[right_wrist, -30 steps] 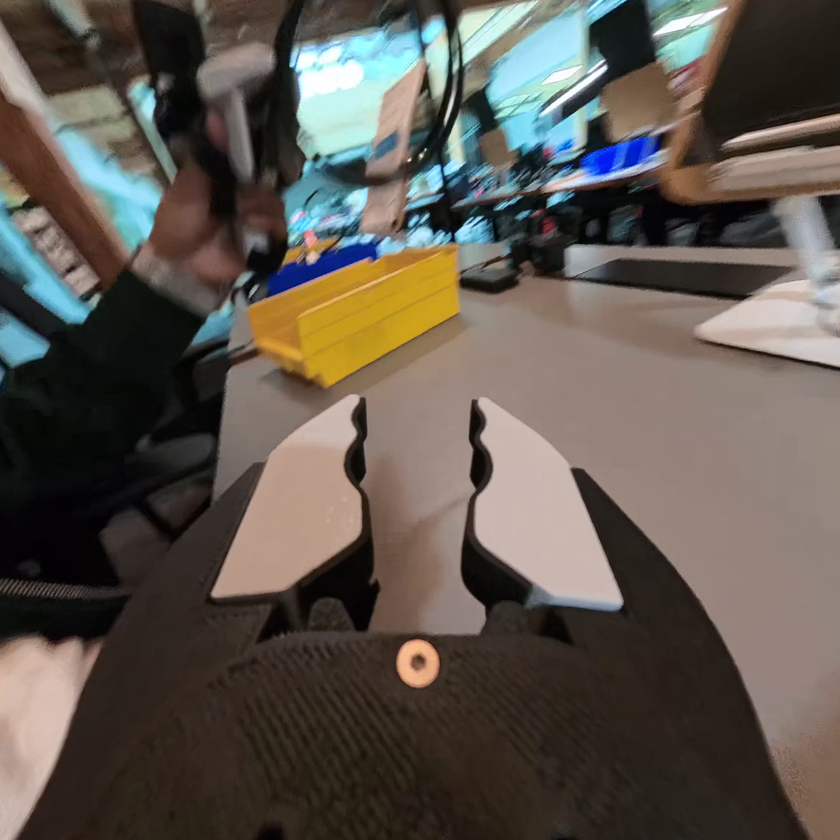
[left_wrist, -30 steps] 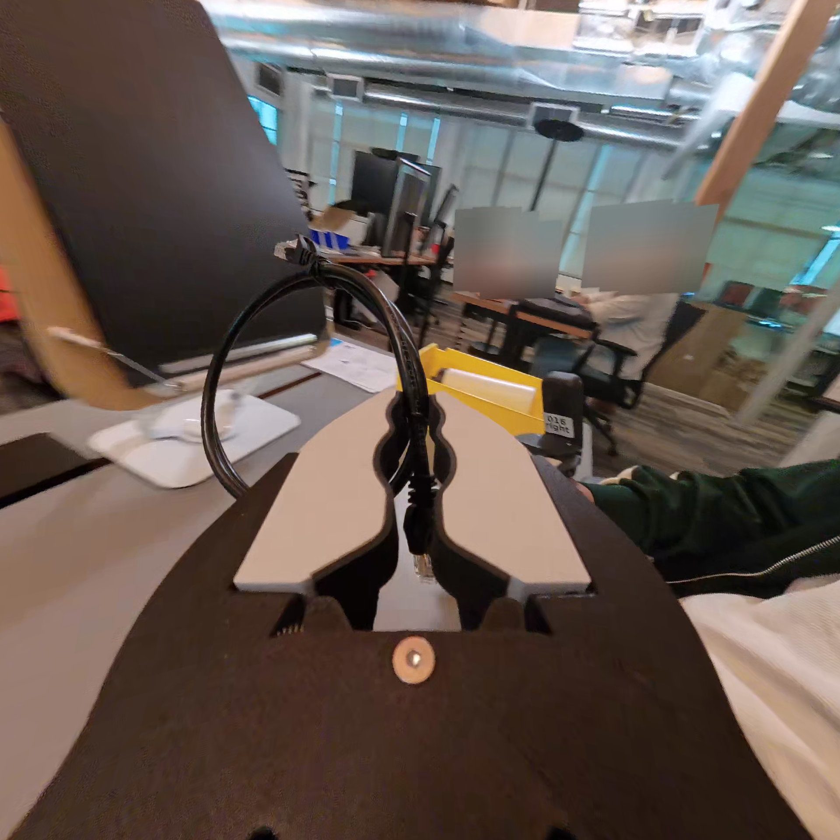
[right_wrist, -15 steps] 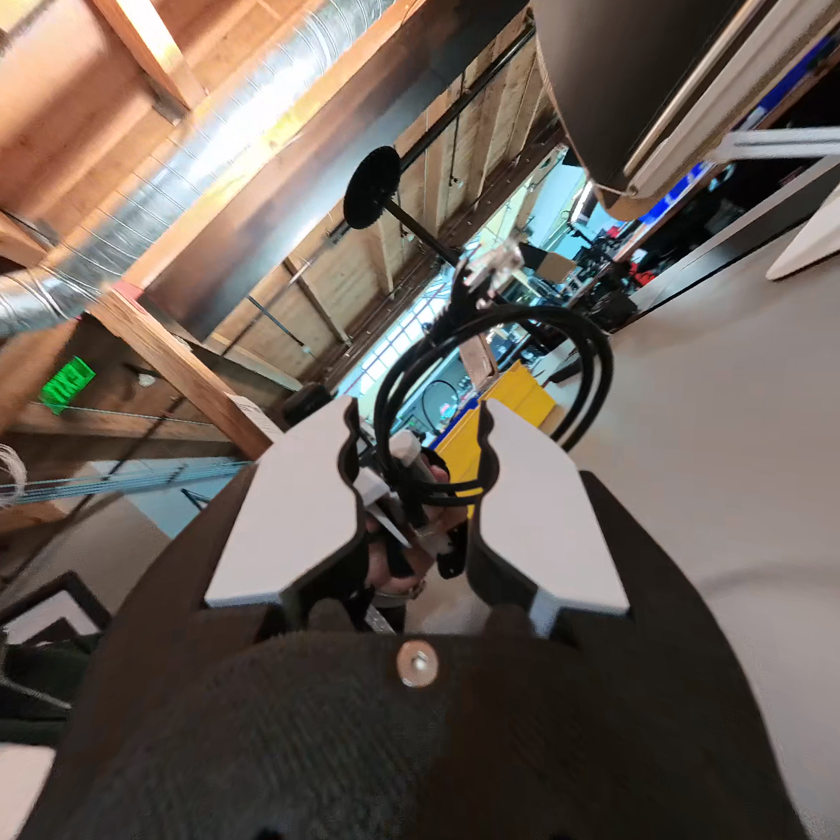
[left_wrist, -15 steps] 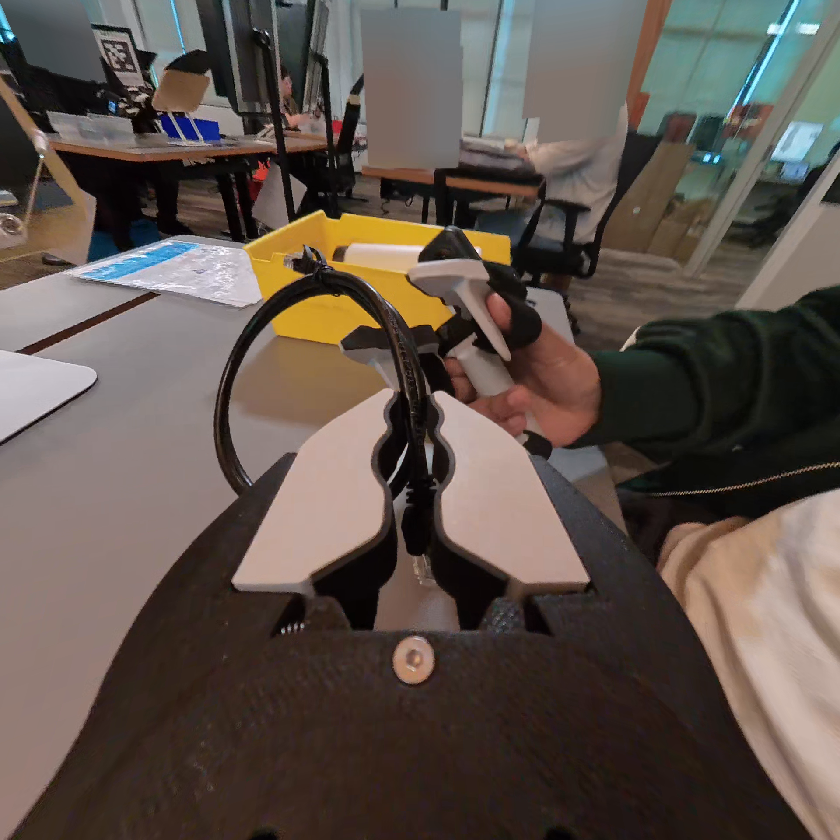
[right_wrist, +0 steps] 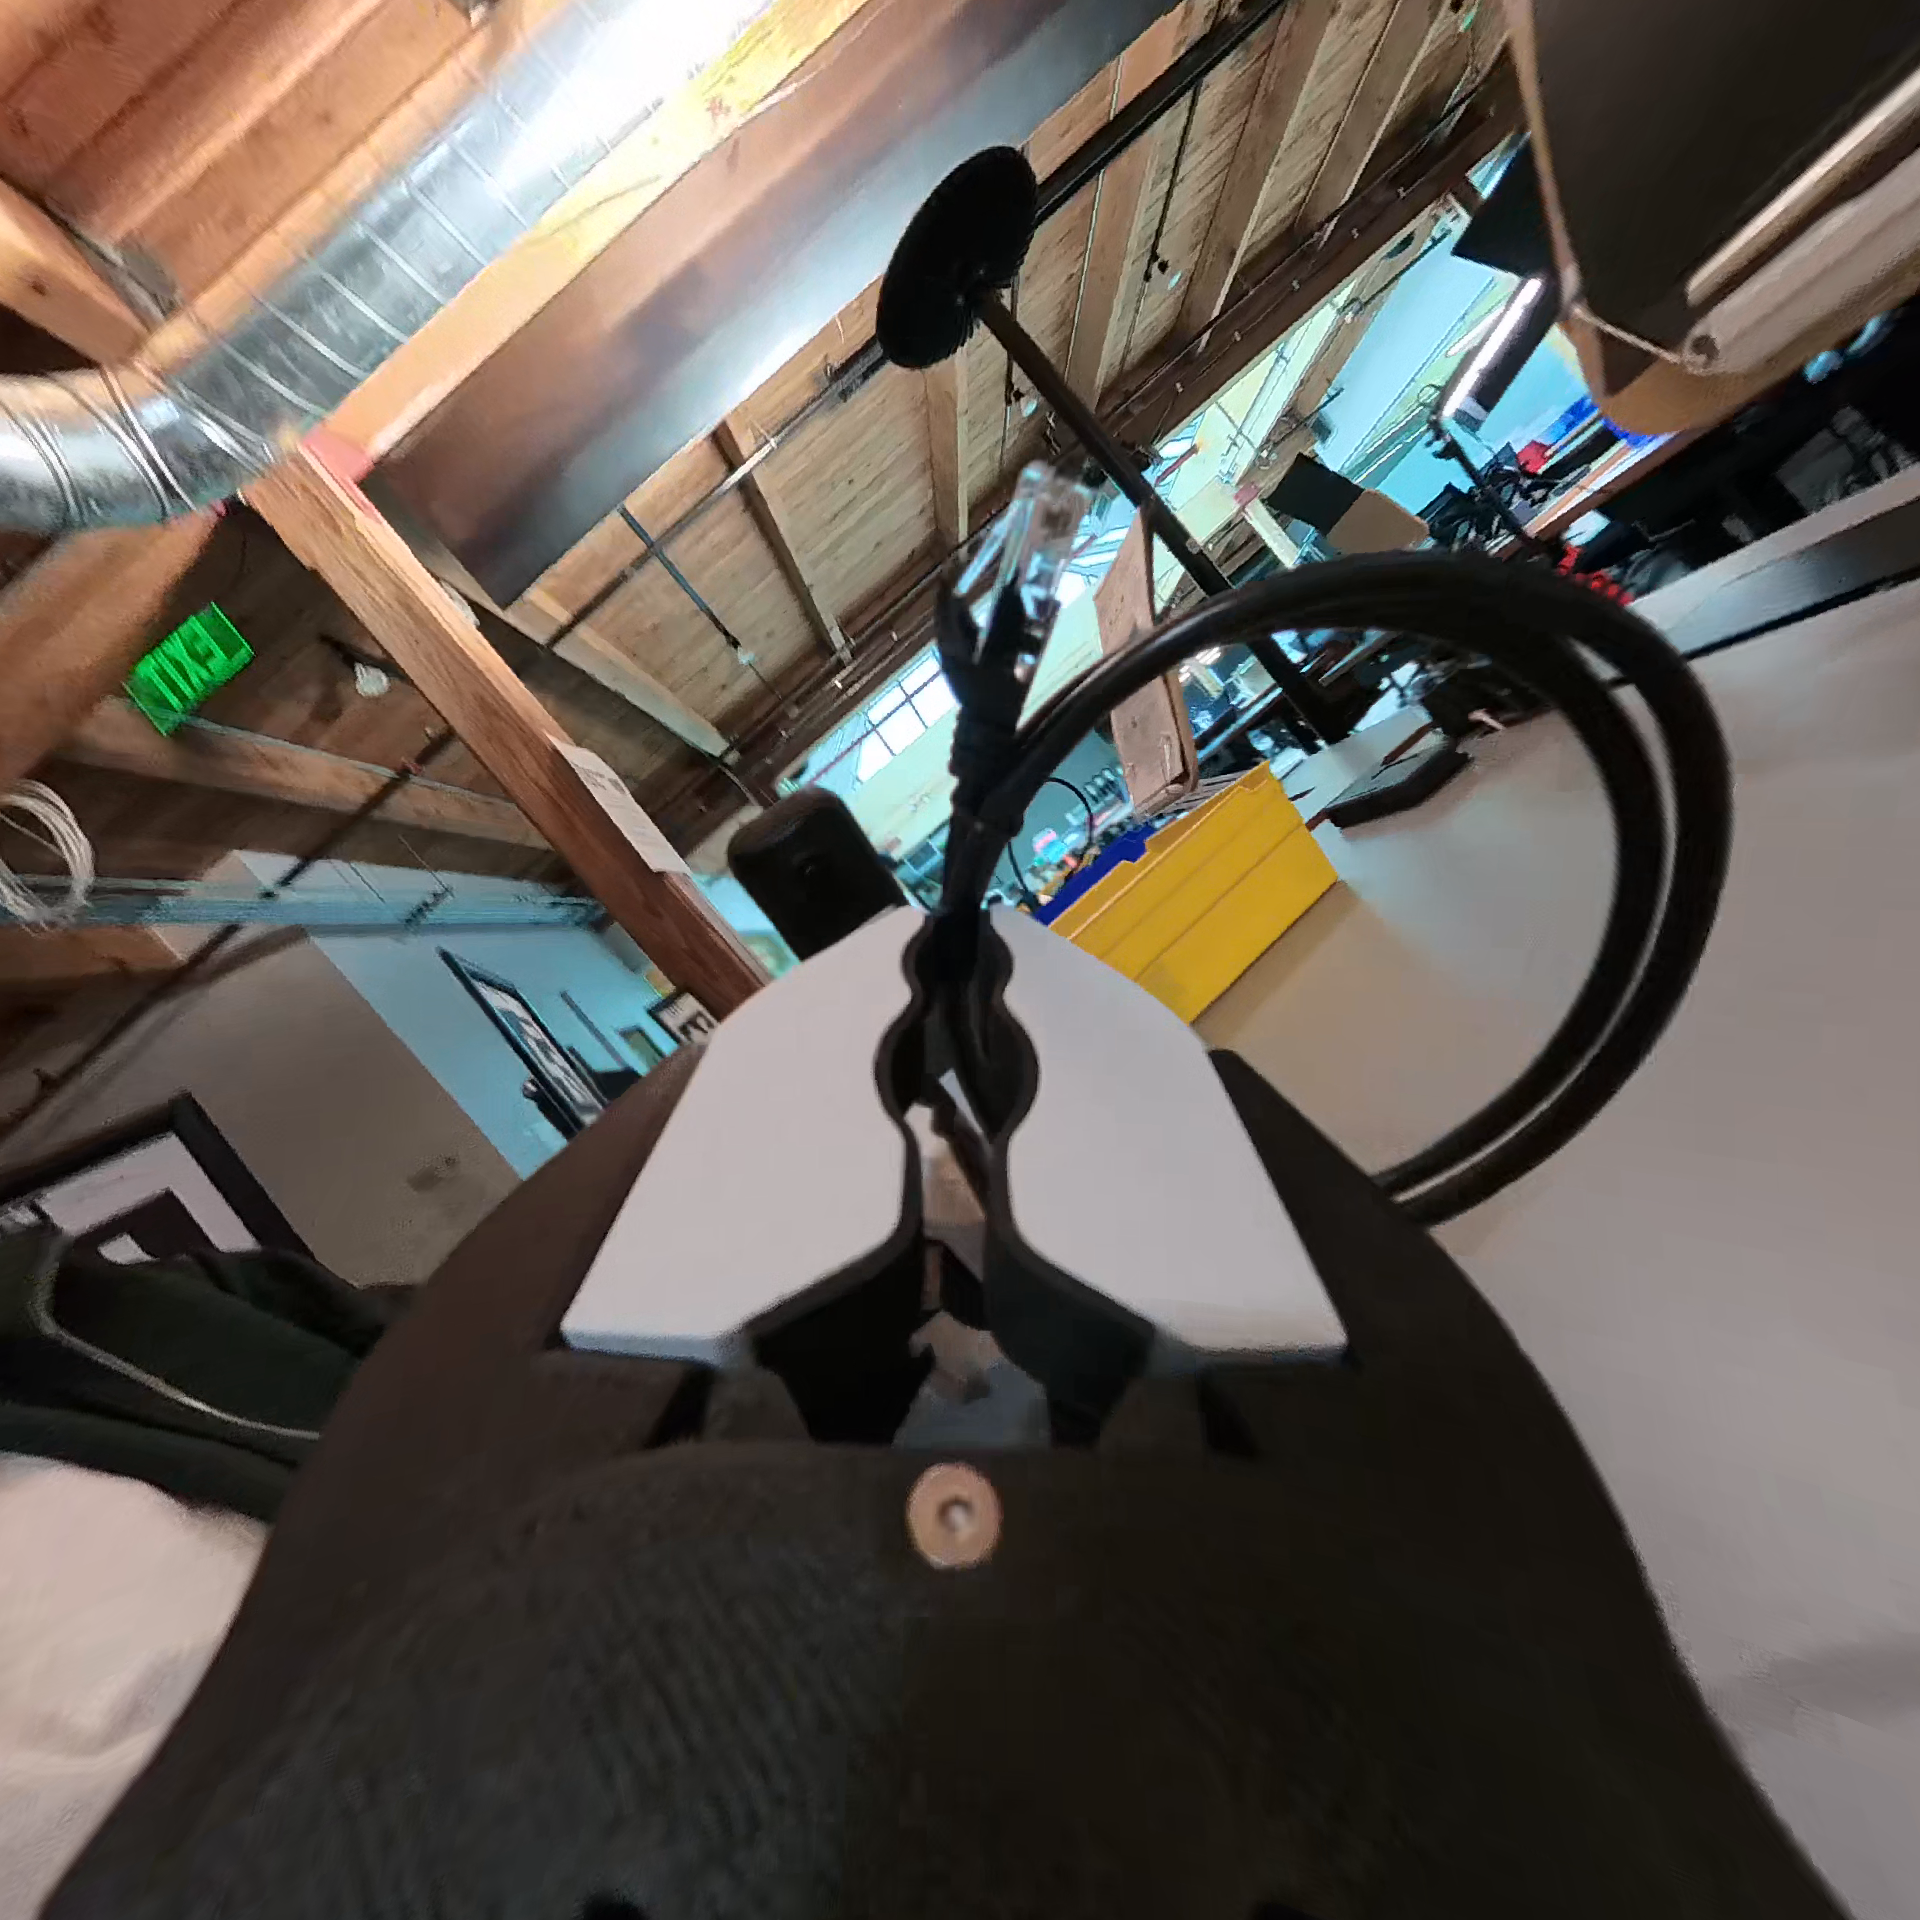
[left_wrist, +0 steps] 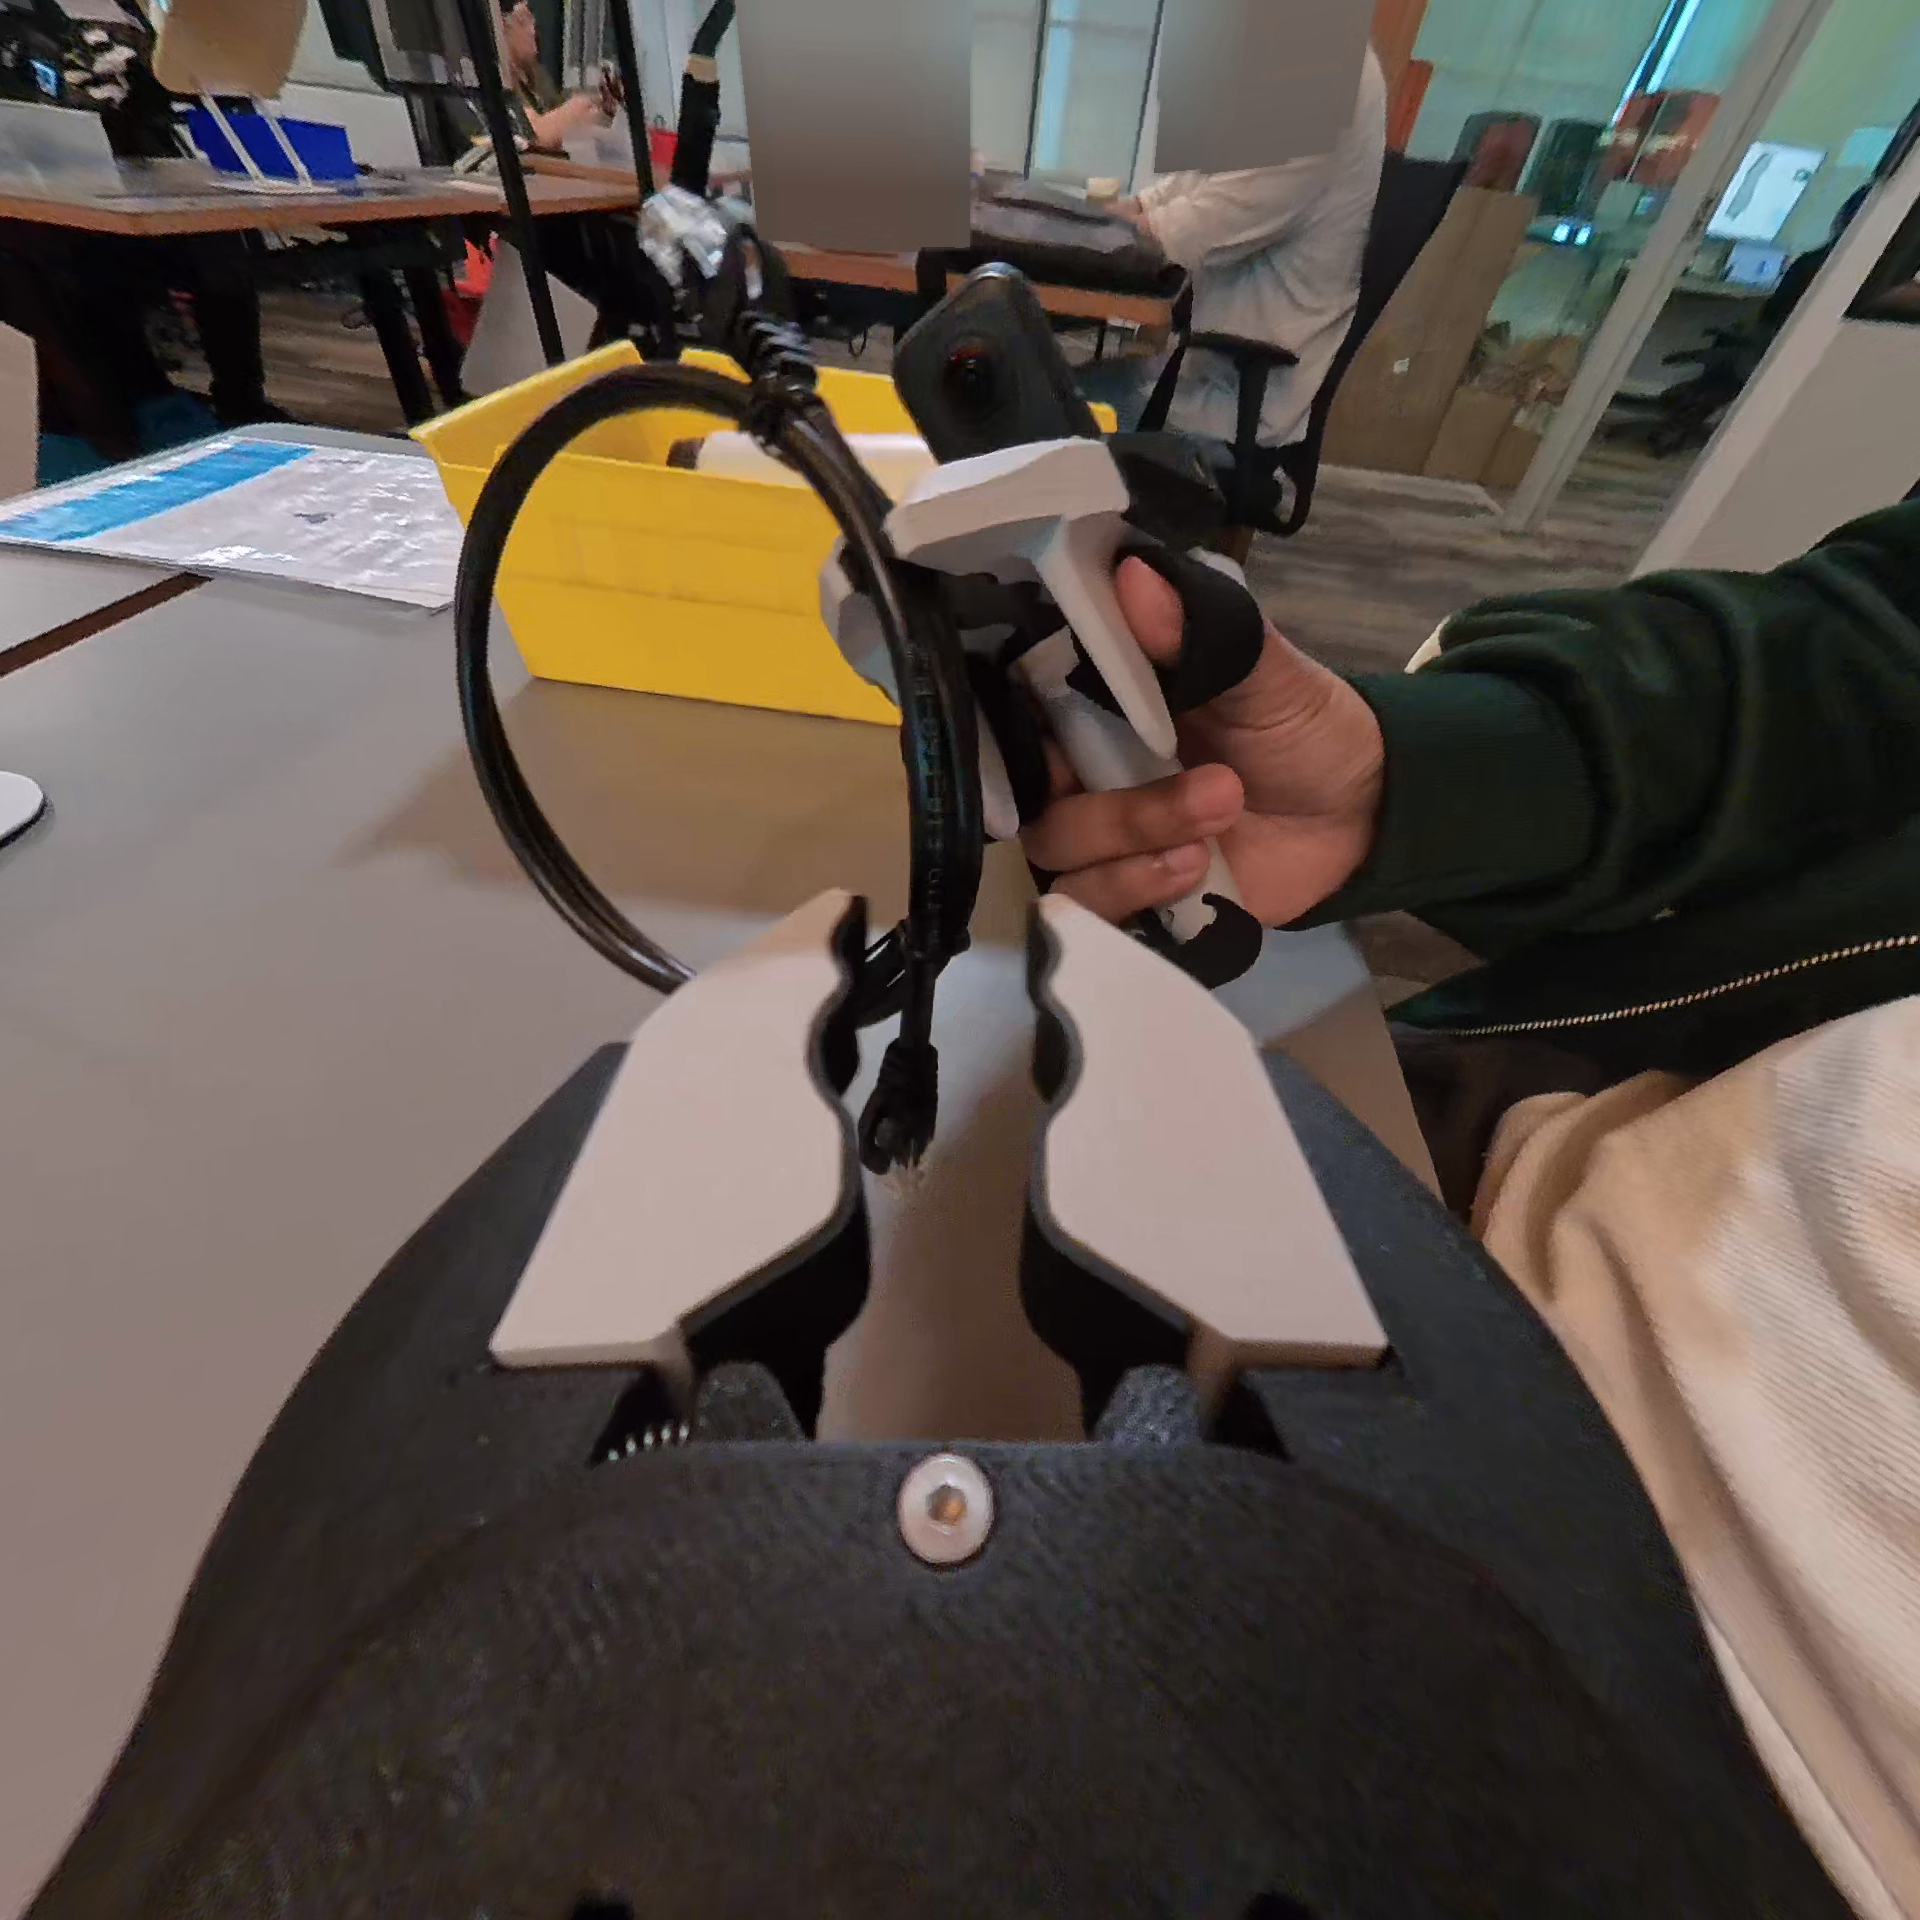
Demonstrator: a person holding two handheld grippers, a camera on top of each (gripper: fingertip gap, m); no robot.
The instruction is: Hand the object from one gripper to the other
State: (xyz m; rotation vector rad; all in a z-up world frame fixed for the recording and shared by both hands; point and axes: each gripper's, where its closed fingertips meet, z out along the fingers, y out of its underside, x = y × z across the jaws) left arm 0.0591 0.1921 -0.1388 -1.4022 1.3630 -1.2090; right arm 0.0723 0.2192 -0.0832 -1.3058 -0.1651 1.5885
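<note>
A coiled black network cable (left_wrist: 935, 769) with clear plugs hangs in the air over the grey table. In the left wrist view my left gripper (left_wrist: 943, 914) is open; the cable's lower end dangles between its spread fingers. Beyond it, my right gripper (left_wrist: 914, 665), held by a hand in a dark green sleeve, clamps the coil from the right. In the right wrist view my right gripper (right_wrist: 958, 940) is shut on the cable (right_wrist: 1621, 935); the loop arcs off to the right and one clear plug (right_wrist: 1039, 540) sticks up.
A yellow bin (left_wrist: 665, 582) stands on the grey table (left_wrist: 260, 935) behind the cable, also in the right wrist view (right_wrist: 1205, 904). Printed sheets (left_wrist: 239, 509) lie at the far left. A monitor (right_wrist: 1704, 156) stands at the upper right. People sit at desks beyond. My right fingertips sit around 6 centimetres from my left ones.
My right gripper rose to the cable and has shut on it. My left gripper, shut on the cable before, has opened and let it go.
</note>
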